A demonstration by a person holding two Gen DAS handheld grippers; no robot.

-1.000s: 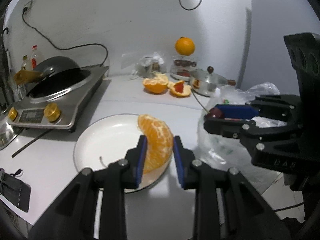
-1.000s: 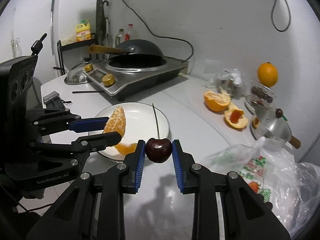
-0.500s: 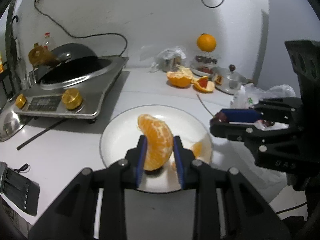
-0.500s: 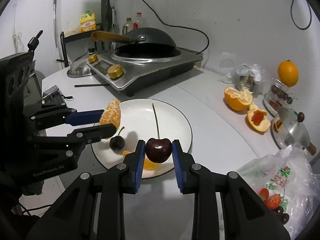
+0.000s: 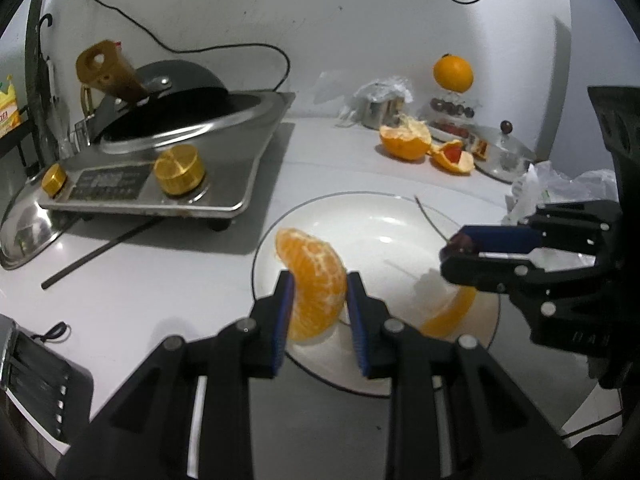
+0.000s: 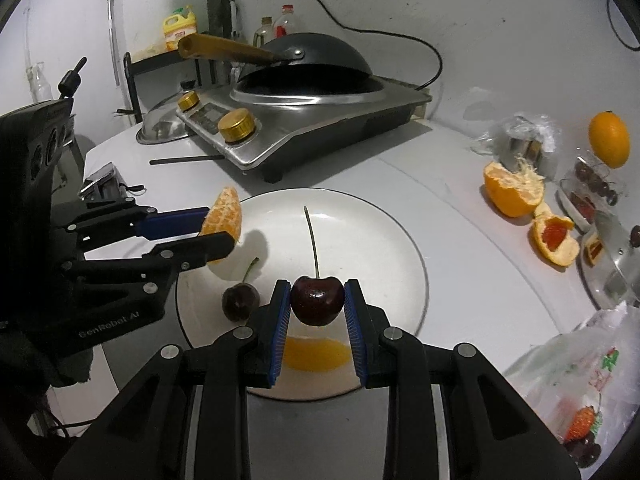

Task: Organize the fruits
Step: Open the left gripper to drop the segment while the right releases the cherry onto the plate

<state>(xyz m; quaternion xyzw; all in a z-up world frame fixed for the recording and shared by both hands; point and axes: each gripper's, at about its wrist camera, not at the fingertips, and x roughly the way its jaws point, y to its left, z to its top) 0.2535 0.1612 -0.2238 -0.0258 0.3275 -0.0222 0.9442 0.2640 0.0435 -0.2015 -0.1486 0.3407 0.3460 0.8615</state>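
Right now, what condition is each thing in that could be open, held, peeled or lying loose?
Left gripper: shut on orange segment.
Right gripper: shut on stemmed cherry.
Second cherry: loose on white plate.
Orange slice: lying on plate.
Orange peel: empty, torn open.
Whole orange: unpeeled.

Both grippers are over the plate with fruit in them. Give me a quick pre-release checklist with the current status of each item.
1. Left gripper shut on the orange segment: ok.
2. Right gripper shut on the cherry, stem up: ok.
3. Both fruits above the white plate: ok.
4. Landing spot under the cherry free: not ok, an orange slice lies directly below it.
5. Second cherry on the plate is clear of both grippers: ok.
6. Gap left between held fruit and plate surface: cannot tell.
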